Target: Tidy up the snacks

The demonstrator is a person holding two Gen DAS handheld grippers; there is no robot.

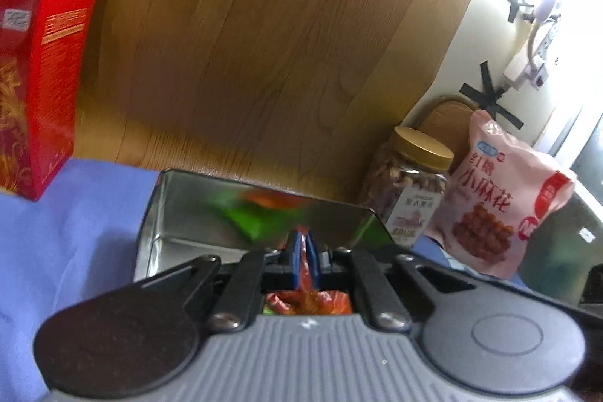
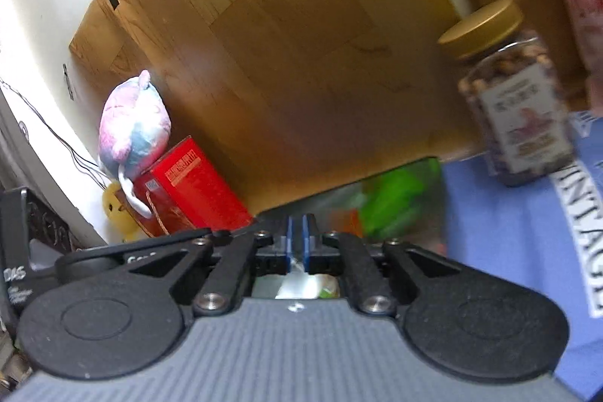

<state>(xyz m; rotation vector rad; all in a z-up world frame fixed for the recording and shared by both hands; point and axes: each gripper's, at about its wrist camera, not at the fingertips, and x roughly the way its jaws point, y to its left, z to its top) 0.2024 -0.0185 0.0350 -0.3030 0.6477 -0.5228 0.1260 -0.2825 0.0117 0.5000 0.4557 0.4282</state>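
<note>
Heads up: your left gripper (image 1: 303,243) is clamped down on an orange-red snack wrapper (image 1: 307,300), and it's only a thin pinch of film between the blue pads, with the rest of the packet bunched up under the jaws. That's the main risk: crinkly film like that can slide out if you swing it fast, and the shot is already a bit smeared.

The metal tin (image 1: 177,210) sits on the blue cloth (image 1: 71,213) right in front of that gripper, with green packets (image 1: 256,217) inside toward its far wall. I'd guess the wrapper is meant for the tin, so let go over the open part, not over the rim, or it ends up on the cloth.

Your right gripper (image 2: 297,243) has its pads standing slightly apart with something pale, probably a white wrapper (image 2: 301,285), showing in the slot and below. I can't tell for sure whether it's actually gripped or just sitting there loose. If it's loose, it drops wherever you happen to be.

Also watch the nut jar with the gold lid (image 2: 516,108), standing close on the right of that gripper, with the pink snack bag (image 1: 508,198) just beside it. A sideways sweep could knock the jar over. The red box (image 2: 188,187) with the plush toy (image 2: 132,127) on top is off to the left, well clear.
</note>
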